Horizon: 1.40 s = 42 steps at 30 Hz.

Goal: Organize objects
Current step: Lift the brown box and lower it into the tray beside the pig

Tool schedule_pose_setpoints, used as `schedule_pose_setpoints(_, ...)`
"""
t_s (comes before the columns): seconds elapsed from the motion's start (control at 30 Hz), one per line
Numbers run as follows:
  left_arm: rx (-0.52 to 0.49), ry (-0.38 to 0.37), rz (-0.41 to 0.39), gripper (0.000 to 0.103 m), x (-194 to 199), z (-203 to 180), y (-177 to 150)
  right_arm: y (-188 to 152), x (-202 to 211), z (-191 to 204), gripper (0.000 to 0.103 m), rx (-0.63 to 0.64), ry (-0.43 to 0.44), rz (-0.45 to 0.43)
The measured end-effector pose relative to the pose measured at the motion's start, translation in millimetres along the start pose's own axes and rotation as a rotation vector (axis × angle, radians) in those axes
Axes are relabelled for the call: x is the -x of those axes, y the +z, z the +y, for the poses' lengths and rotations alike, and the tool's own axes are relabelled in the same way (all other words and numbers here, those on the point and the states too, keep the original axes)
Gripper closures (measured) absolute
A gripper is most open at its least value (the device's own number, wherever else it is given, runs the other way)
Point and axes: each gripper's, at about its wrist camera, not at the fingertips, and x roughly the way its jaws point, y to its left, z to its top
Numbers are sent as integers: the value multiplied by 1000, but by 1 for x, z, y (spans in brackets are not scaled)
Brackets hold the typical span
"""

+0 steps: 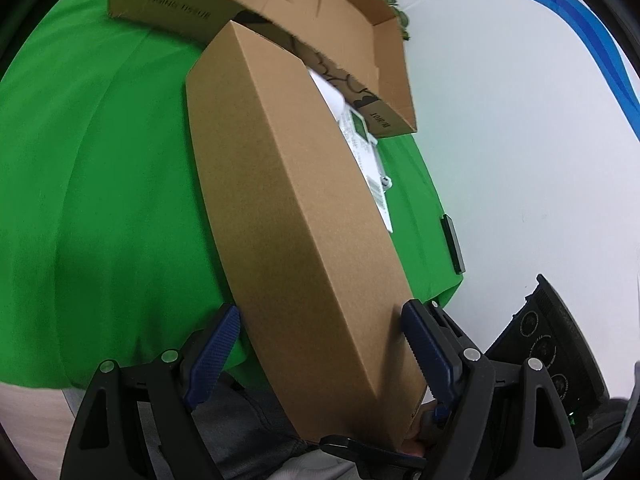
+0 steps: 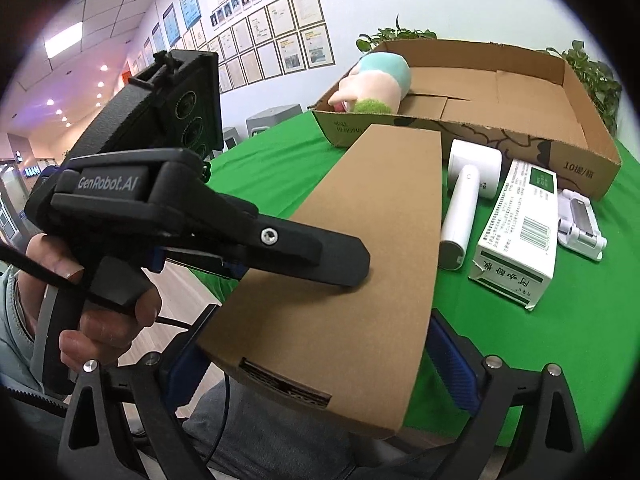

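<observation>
A long flat brown cardboard box is held above the green table, its far end toward the open cardboard tray. My left gripper is shut on its near end, one blue pad on each face. In the right wrist view the same box lies between my right gripper's blue pads, which press its two side edges. The left gripper clamps it from the left. The tray holds a plush toy.
On the green cloth right of the box lie a white handheld device, a white and green medicine carton and a small white holder. A dark flat object lies at the table edge. Potted plants stand behind the tray.
</observation>
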Motion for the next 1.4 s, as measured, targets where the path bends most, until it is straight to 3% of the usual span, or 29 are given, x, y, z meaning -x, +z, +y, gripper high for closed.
schedule_pose_setpoints(0.17, 71, -51, 25, 20, -3, 8, -1, -1, 2, -1, 9, -43, 58, 9)
schedule_pose_setpoints(0.27, 63, -42, 8, 21, -1, 6, -3, -1, 6, 3, 11, -29, 56, 4)
schedule_pose_setpoints(0.47, -14, -19, -52, 23, 14, -12, -1, 2, 11, 8, 11, -26, 47, -25)
schedule_pose_setpoints(0.67, -188, 21, -143, 24, 41, -56, 26, 27, 25, 10, 12, -4, 11, -138)
schedule_pose_setpoints(0.9, -427, 68, -242, 24, 73, -123, 78, 79, 47, 7, 12, 58, -51, -313)
schedule_pose_setpoints(1.07, -518, 86, -265, 24, 78, -151, 121, 117, 52, -5, 12, 51, -72, -379)
schedule_pose_setpoints(1.17, -532, 84, -265, 24, 84, -156, 152, 142, 48, -14, 12, 49, -83, -389)
schedule_pose_setpoints(1.33, -496, 83, -256, 24, 85, -170, 242, 196, 31, -37, 12, 30, -72, -362)
schedule_pose_setpoints(1.4, -477, 77, -246, 24, 90, -173, 258, 217, 20, -45, 13, 26, -69, -336)
